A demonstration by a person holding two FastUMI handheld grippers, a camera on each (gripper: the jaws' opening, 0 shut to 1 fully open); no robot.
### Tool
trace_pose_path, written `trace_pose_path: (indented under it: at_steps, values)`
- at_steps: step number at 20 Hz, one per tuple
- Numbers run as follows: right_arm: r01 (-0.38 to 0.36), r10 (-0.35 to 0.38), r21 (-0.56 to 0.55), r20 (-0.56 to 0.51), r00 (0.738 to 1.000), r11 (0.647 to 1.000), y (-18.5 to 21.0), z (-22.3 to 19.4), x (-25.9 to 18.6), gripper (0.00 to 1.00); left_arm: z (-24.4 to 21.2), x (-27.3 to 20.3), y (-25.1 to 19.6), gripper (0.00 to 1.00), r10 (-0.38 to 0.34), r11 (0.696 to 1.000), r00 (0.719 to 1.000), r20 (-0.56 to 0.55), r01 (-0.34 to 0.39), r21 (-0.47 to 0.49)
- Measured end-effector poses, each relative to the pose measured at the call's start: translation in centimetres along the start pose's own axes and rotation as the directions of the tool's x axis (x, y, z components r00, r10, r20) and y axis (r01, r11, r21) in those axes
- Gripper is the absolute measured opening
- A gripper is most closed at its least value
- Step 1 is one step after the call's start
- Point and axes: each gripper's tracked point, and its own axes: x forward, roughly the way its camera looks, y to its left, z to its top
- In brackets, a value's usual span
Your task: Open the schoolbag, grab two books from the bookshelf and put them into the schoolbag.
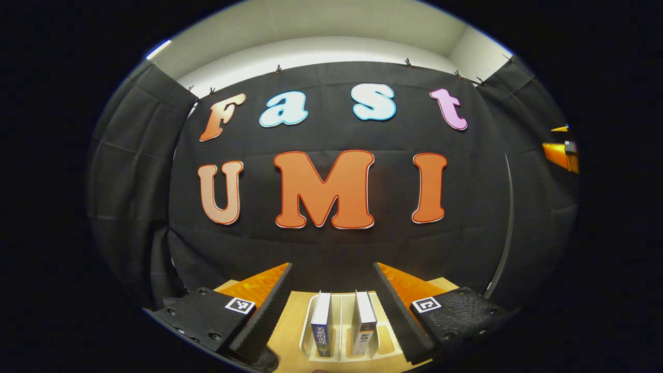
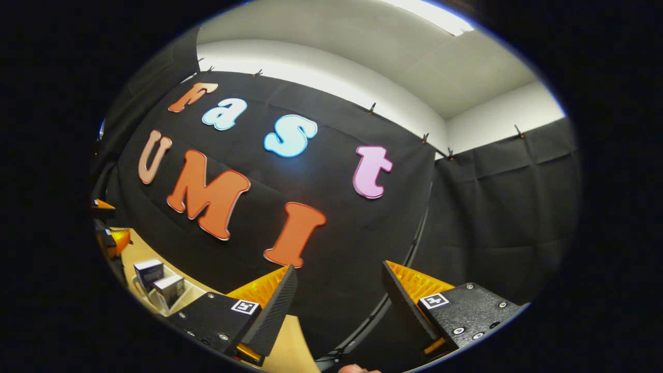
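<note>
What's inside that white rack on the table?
Two books stand upright in the rack, in separate slots, spines facing us. Their lower ends and the rack's front run out of view.

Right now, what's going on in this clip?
Both grippers are held open and empty above a wooden table. The left gripper faces two books standing upright in a white book rack, not touching them. The right gripper points at the booth's black cloth, with the rack off to its left.
</note>
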Motion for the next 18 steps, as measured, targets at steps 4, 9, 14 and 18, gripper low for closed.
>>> trace_pose_path:
  at_steps: [4, 9, 14, 18]
  values:
    - [0.093, -0.088, -0.134, 0.043, 0.995, 0.987, -3.1, 2.8, -1.3, 0.97, -0.2, -0.4, 1.5, 0.94, -0.032, 0.999, 0.999, -0.003, 0.032, 0.002]
    - [0.064, -0.062, 0.062, -0.041, 0.997, 0.996, 0.7, 2.4, -3.7, 0.96, -0.4, -0.7, 3.2, 0.94, -0.047, 0.999, 0.999, -0.014, 0.047, 0.023]
    - [-0.069, 0.087, 0.244, -0.066, 0.994, 0.967, 11.7, 0.0, -6.3, 0.96, 0.5, -2.3, 5.3, 0.96, -0.039, 0.999, 0.999, 0.012, 0.038, 0.036]
    - [-0.195, 0.24, 0.336, -0.096, 0.966, 0.921, 19.1, -1.2, -8.2, 0.96, 1.2, -3.3, 7.5, 0.96, -0.007, 1.0, 1.0, 0.028, 0.006, 0.03]
